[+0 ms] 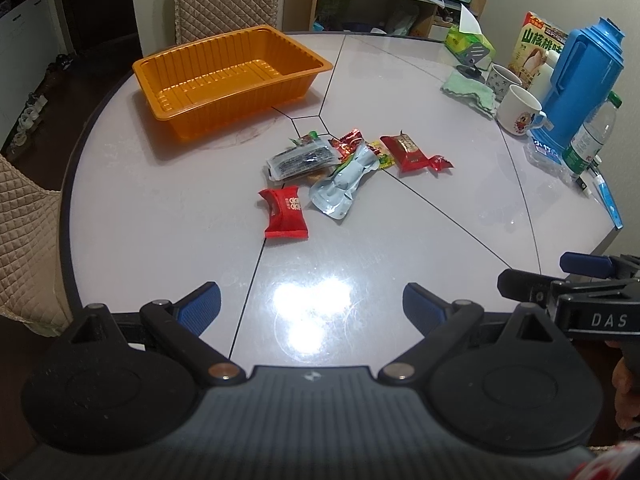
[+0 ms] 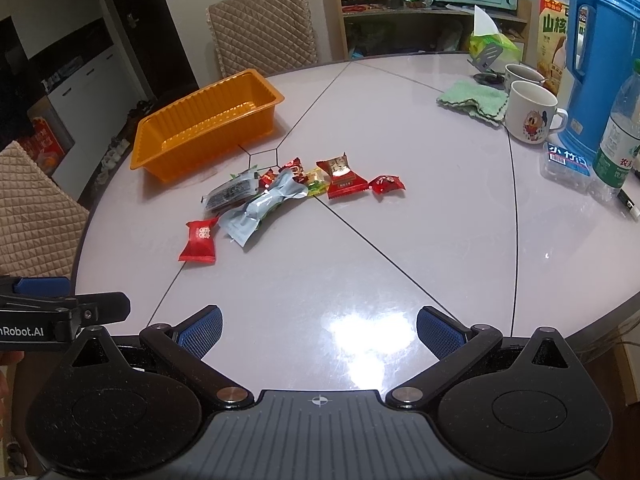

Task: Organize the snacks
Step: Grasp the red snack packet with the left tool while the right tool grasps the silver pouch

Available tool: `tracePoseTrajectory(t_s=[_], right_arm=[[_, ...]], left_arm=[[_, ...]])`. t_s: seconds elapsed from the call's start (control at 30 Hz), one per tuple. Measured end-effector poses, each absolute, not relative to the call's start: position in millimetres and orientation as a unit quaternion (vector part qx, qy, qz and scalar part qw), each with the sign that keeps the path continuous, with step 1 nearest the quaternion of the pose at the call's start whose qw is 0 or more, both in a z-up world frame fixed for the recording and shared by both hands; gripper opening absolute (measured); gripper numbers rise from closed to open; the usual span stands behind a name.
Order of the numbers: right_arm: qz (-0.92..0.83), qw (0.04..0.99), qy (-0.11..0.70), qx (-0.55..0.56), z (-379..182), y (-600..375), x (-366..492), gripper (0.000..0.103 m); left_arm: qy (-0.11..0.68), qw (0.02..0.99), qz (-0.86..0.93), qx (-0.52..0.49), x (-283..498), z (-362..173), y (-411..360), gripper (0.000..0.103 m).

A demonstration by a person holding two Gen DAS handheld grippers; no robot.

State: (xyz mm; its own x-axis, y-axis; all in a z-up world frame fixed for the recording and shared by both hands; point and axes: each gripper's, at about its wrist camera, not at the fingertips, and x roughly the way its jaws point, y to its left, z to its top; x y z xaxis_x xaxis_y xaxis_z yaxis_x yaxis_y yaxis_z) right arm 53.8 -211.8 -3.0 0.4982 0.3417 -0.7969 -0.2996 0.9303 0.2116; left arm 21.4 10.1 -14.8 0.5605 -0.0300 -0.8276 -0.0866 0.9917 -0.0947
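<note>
An empty orange plastic tray (image 1: pixel 208 54) (image 2: pixel 188 106) stands at the table's far left. Several wrapped snacks lie in a loose pile mid-table: a red packet (image 1: pixel 285 213) (image 2: pixel 200 241) nearest me, a silver pouch (image 1: pixel 345 181) (image 2: pixel 262 206), a dark grey packet (image 1: pixel 302 159) (image 2: pixel 232 193), a red-and-gold packet (image 1: pixel 408 151) (image 2: pixel 342 176) and a small red candy (image 1: pixel 440 163) (image 2: pixel 386 184). My left gripper (image 1: pixel 312 306) is open and empty over the near table edge. My right gripper (image 2: pixel 320 330) is open and empty, to the right of the left one.
At the table's right stand a blue thermos (image 1: pixel 584 80) (image 2: pixel 600 60), two white mugs (image 1: pixel 520 110) (image 2: pixel 530 110), a green cloth (image 1: pixel 470 92) (image 2: pixel 472 100), a water bottle (image 1: pixel 590 140) (image 2: pixel 618 140), a tissue box (image 1: pixel 470 40) and a carton (image 1: pixel 538 46). Quilted chairs (image 2: pixel 264 24) surround the table.
</note>
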Motion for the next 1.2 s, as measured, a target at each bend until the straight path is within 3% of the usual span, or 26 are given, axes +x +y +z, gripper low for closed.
tracePoseTrajectory(t_s=[0.53, 0.8, 1.2], right_arm=[[0.179, 0.876, 0.445, 0.052, -26.6, -214.4, 85.2, 0.103], [0.170, 0.875, 0.450, 0.054, -38.3, -210.2, 106.1, 0.103], [0.143, 0.870, 0.467, 0.060, -53.3, -215.0, 131.7, 0.103]], left_arm=[[0.455, 0.889, 0.014, -0.048, 61.8, -47.3, 28.3, 0.096], [0.459, 0.887, 0.019, -0.048, 88.9, -70.9, 33.8, 0.089], [0.465, 0.885, 0.018, -0.028, 134.8, -101.3, 33.9, 0.070]])
